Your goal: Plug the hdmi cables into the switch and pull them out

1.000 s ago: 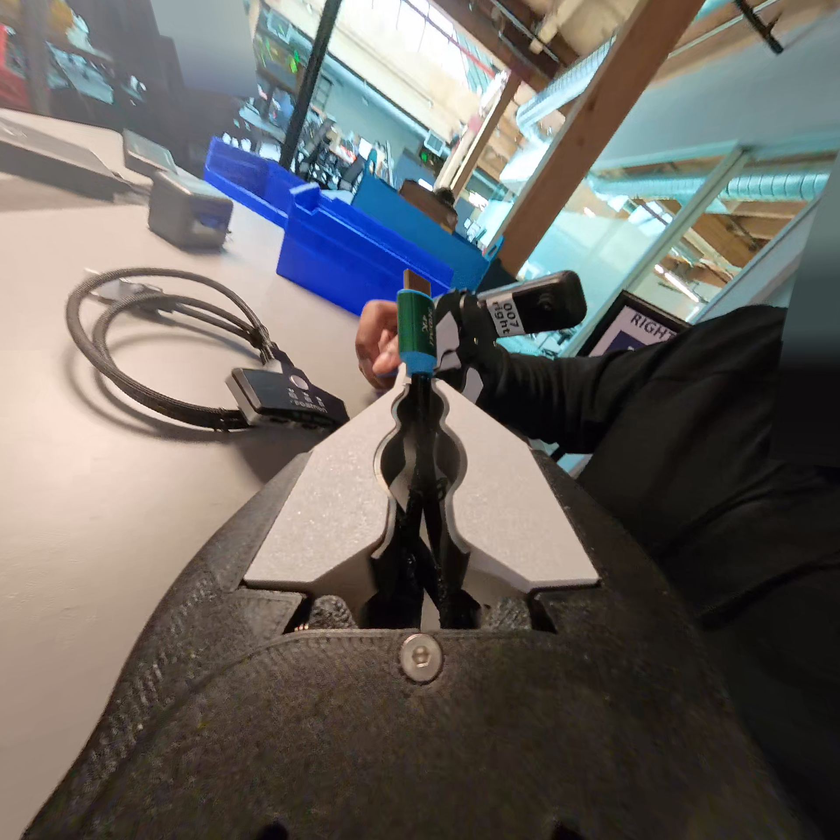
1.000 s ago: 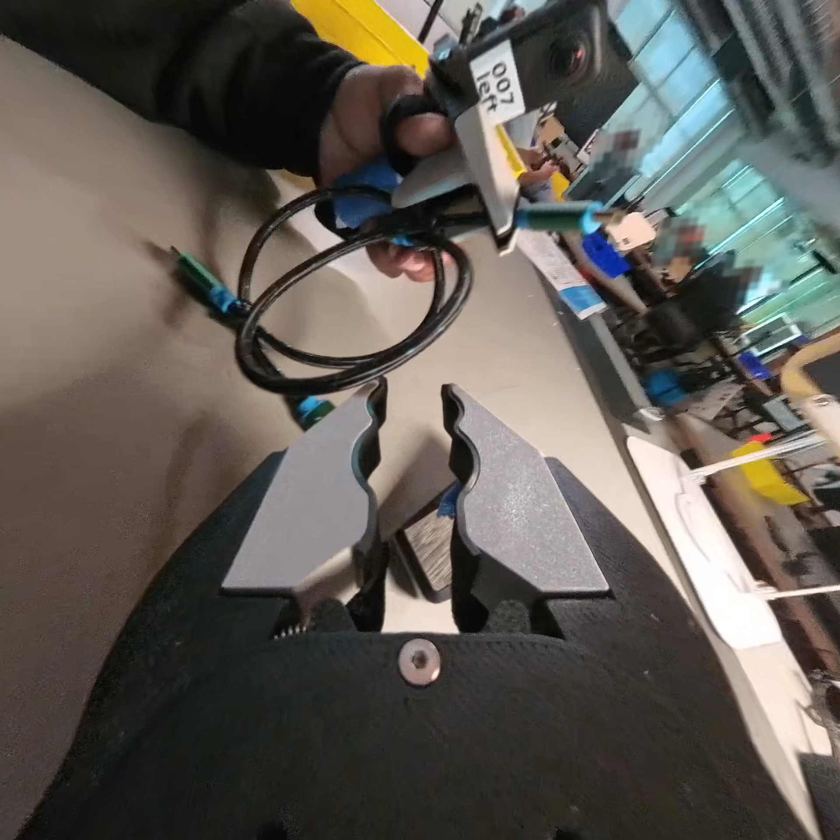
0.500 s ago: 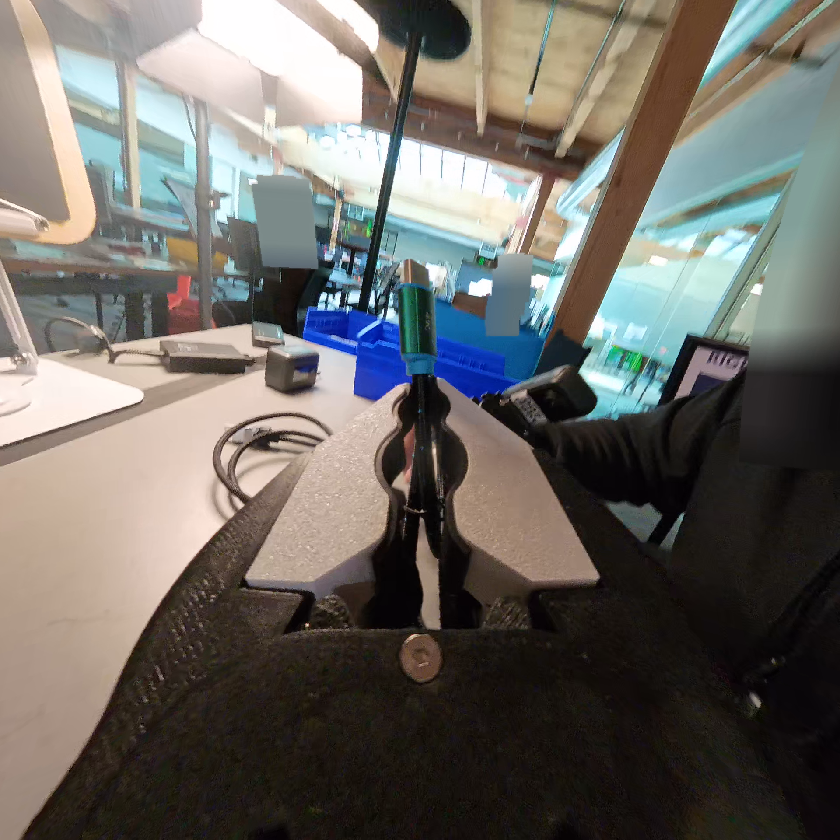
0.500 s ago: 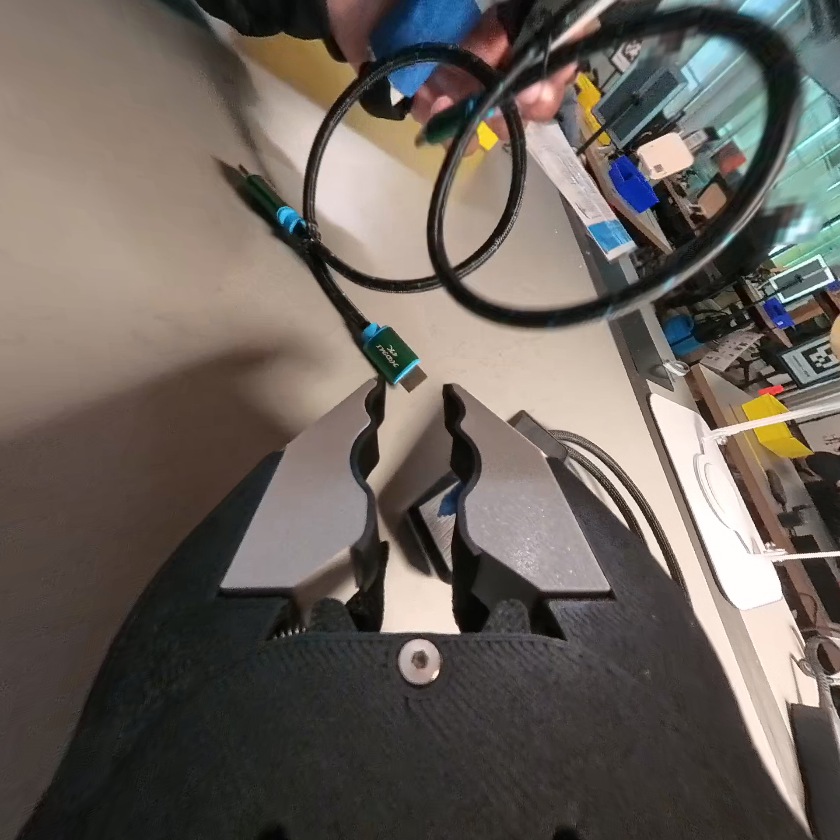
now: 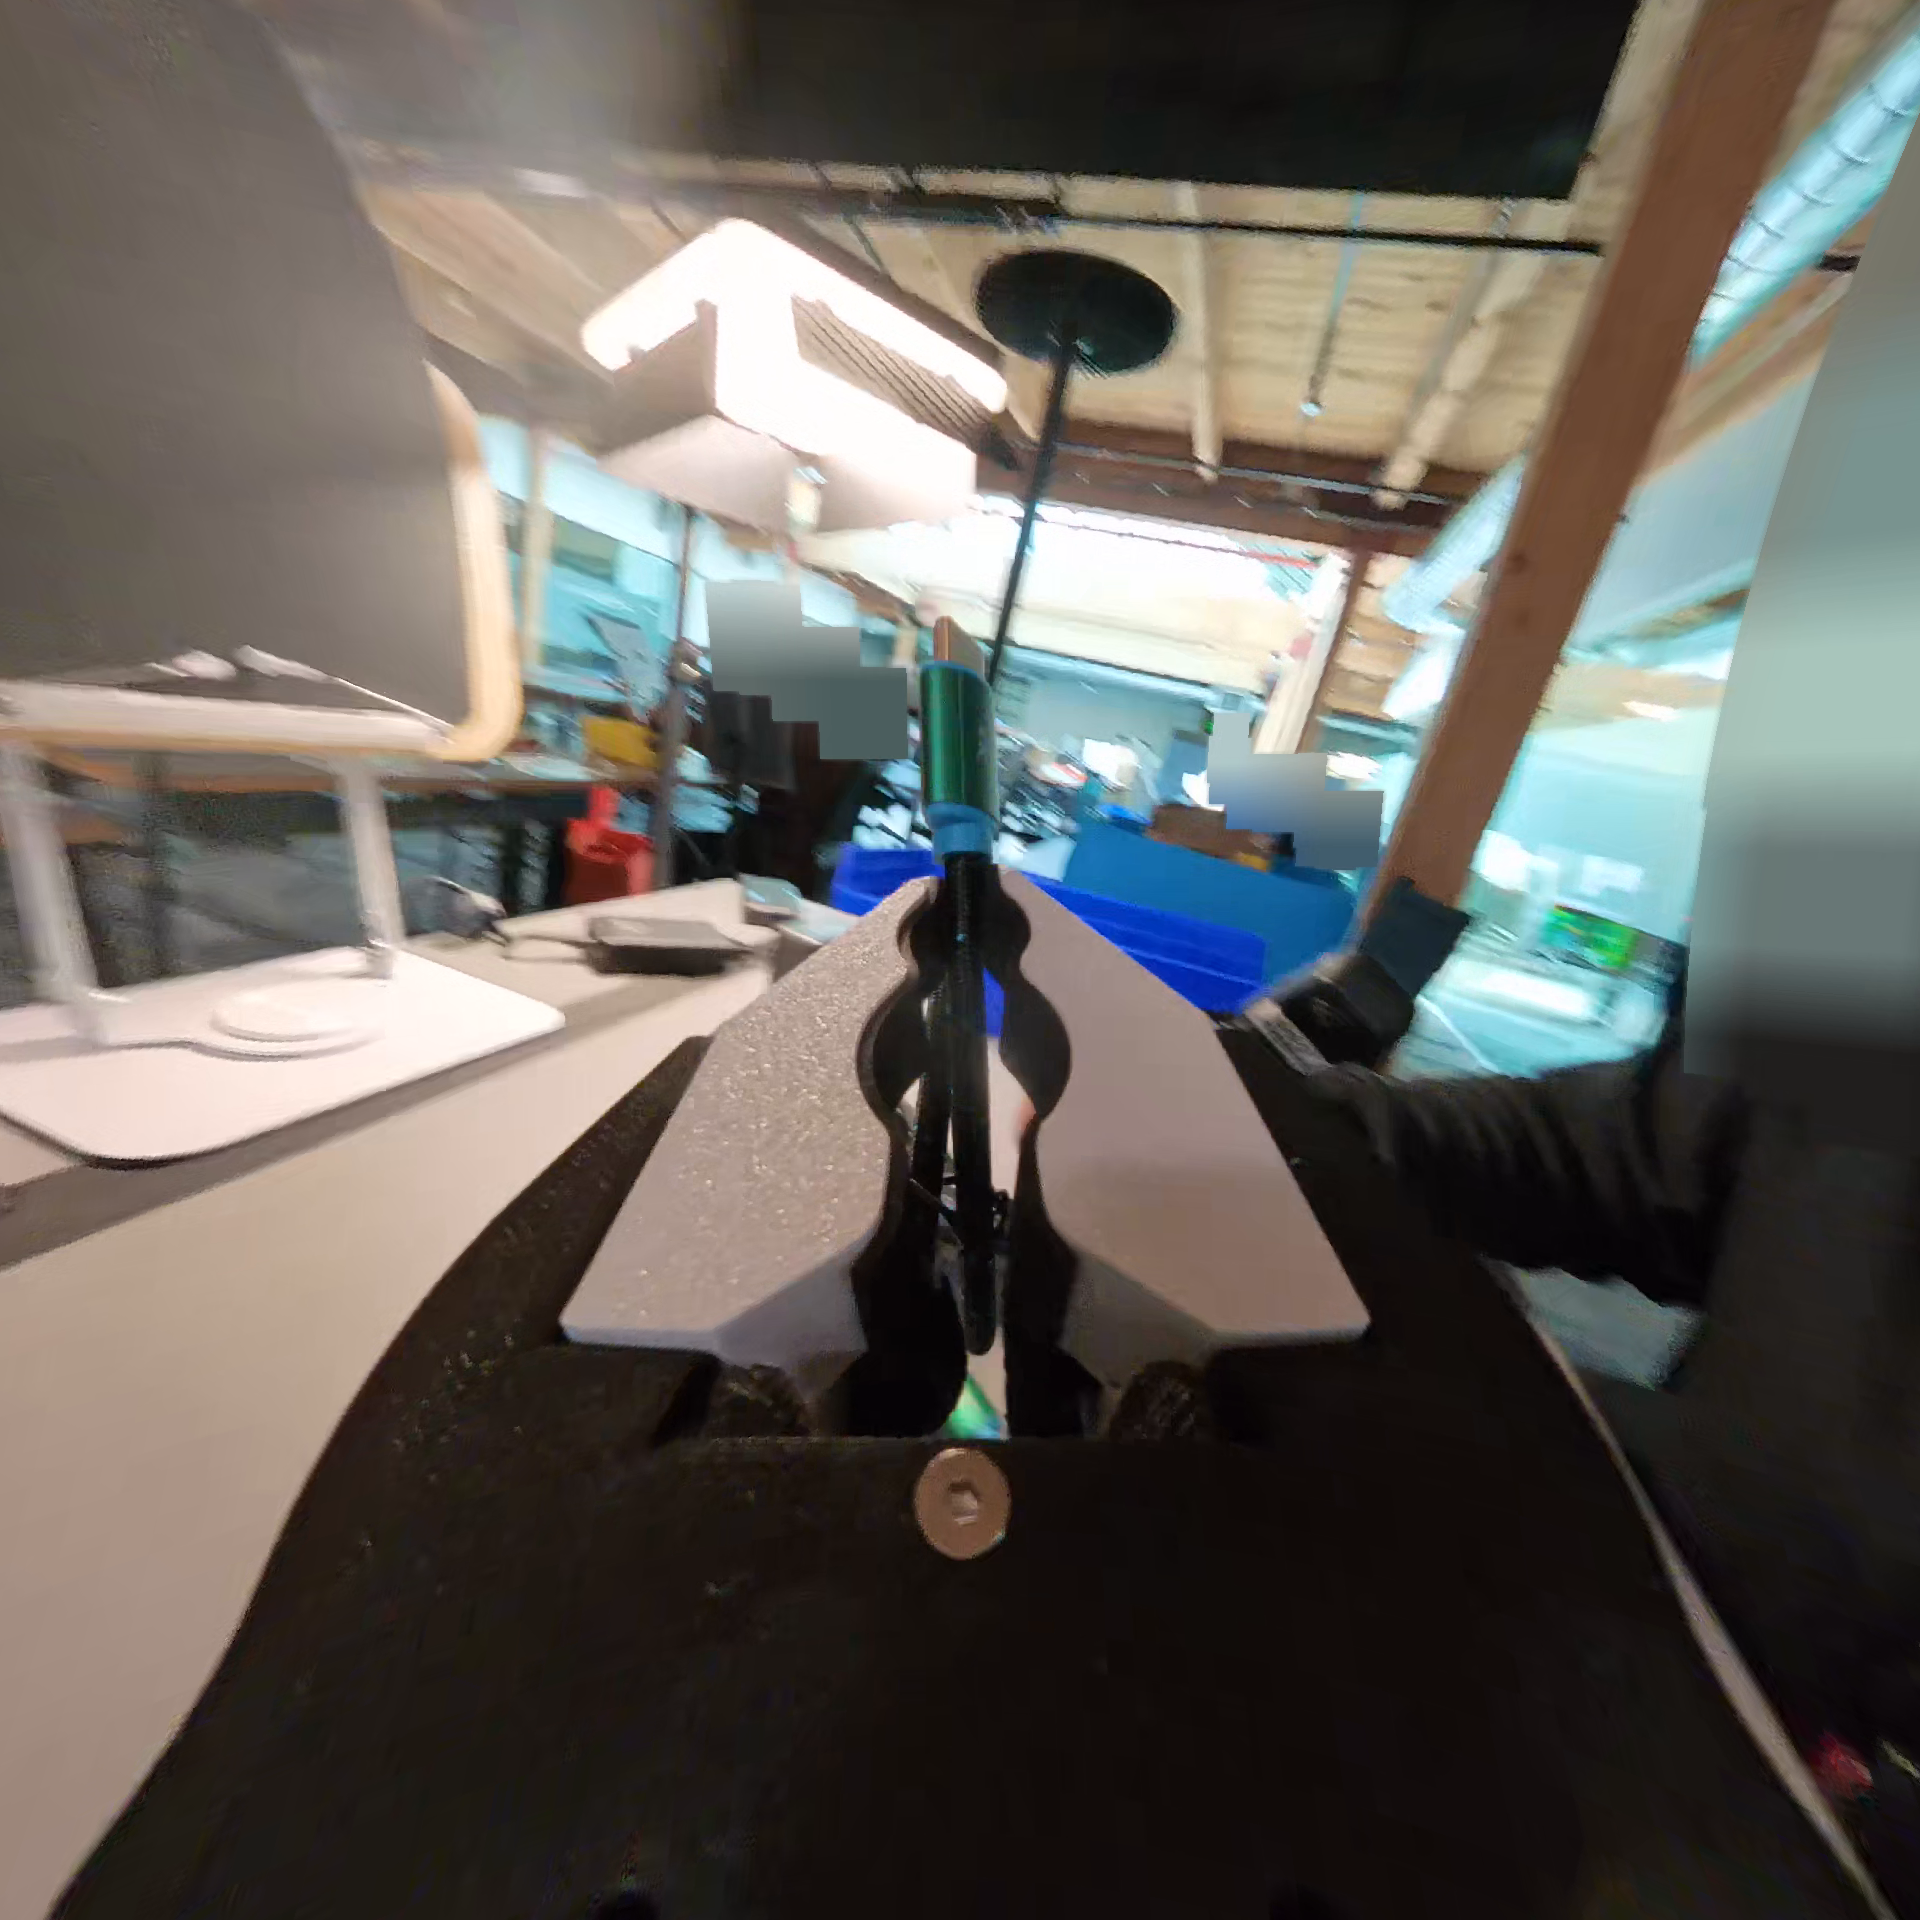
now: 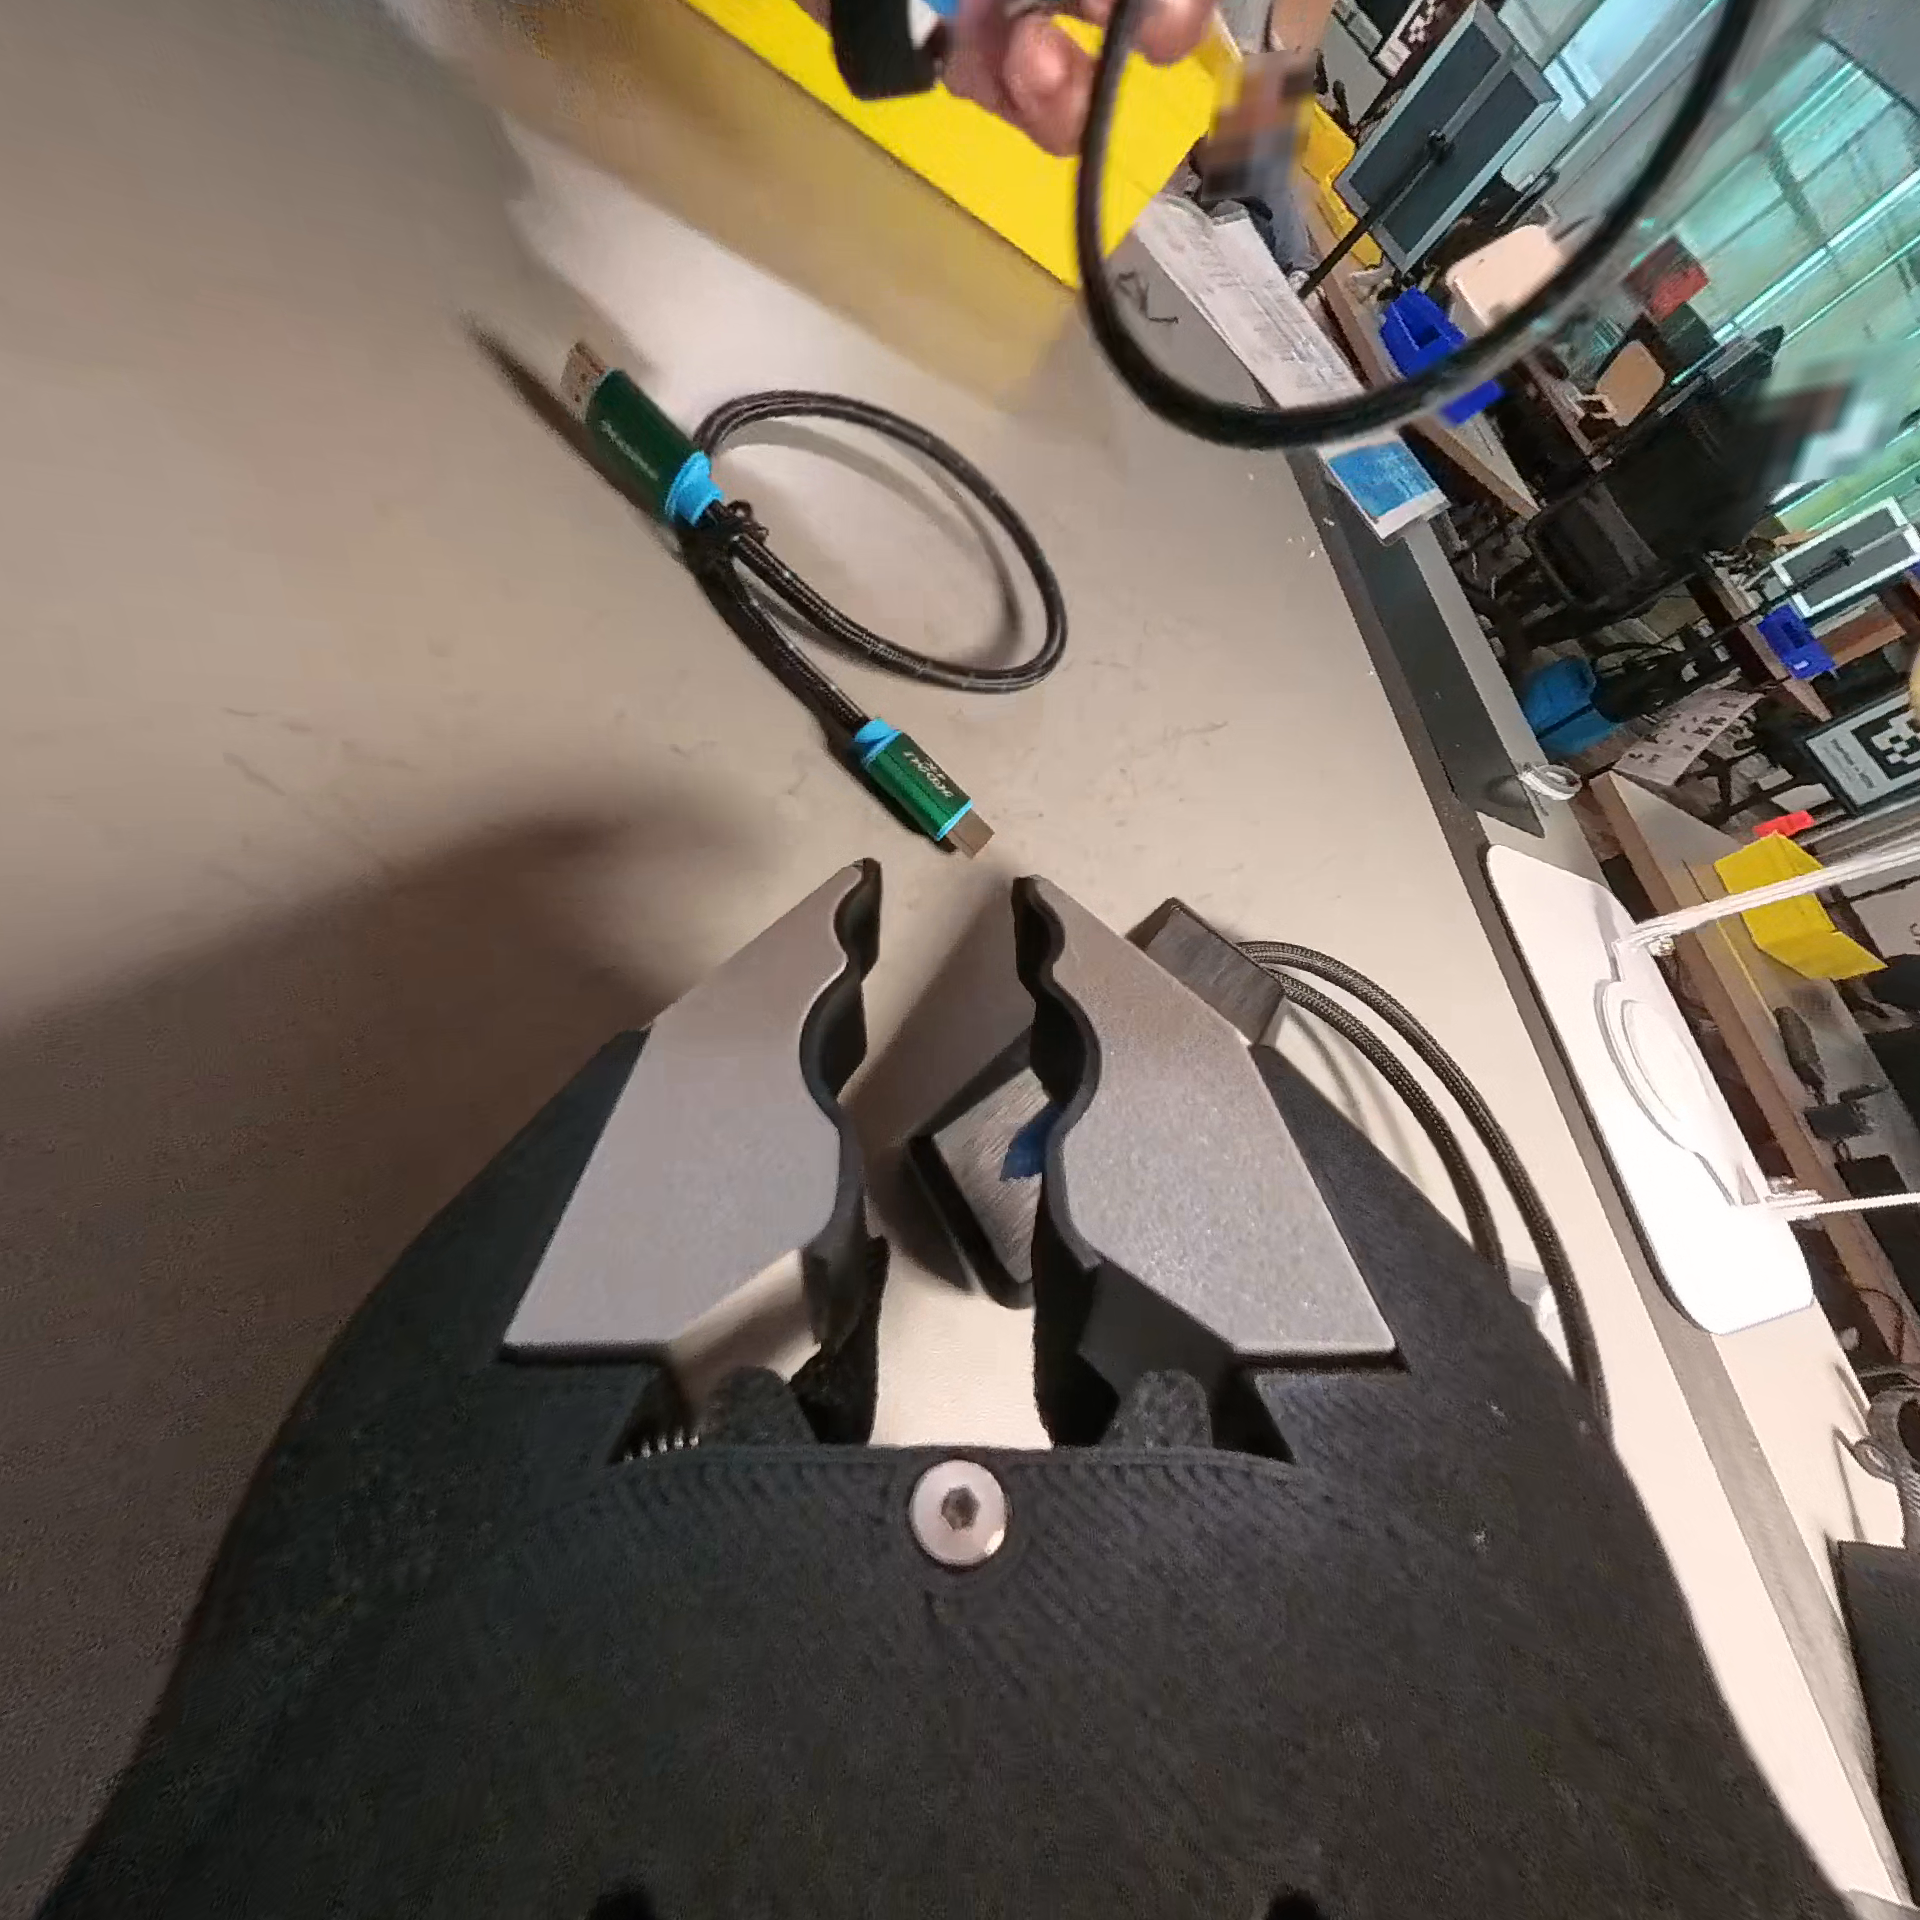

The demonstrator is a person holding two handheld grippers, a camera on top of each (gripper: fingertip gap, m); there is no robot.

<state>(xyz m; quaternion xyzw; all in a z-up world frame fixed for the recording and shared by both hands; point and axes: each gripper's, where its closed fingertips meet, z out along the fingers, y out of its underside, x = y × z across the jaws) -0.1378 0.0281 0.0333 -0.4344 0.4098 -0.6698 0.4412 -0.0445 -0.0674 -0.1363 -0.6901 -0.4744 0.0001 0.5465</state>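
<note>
Up goes the left gripper [image 5: 961,894], clamped on its HDMI cable [image 5: 958,997] with the green plug [image 5: 961,740] now high above the table [image 6: 312,675], while the right gripper [image 6: 943,888], jaws apart and empty, slides over the switch [image 6: 982,1164] toward the second cable [image 6: 883,582], nothing plugged yet.

Your right hand-held gripper [image 6: 943,888] hides most of the switch [image 6: 982,1164]; the raised cable loop [image 6: 1226,405] runs off frame, blurred.
</note>
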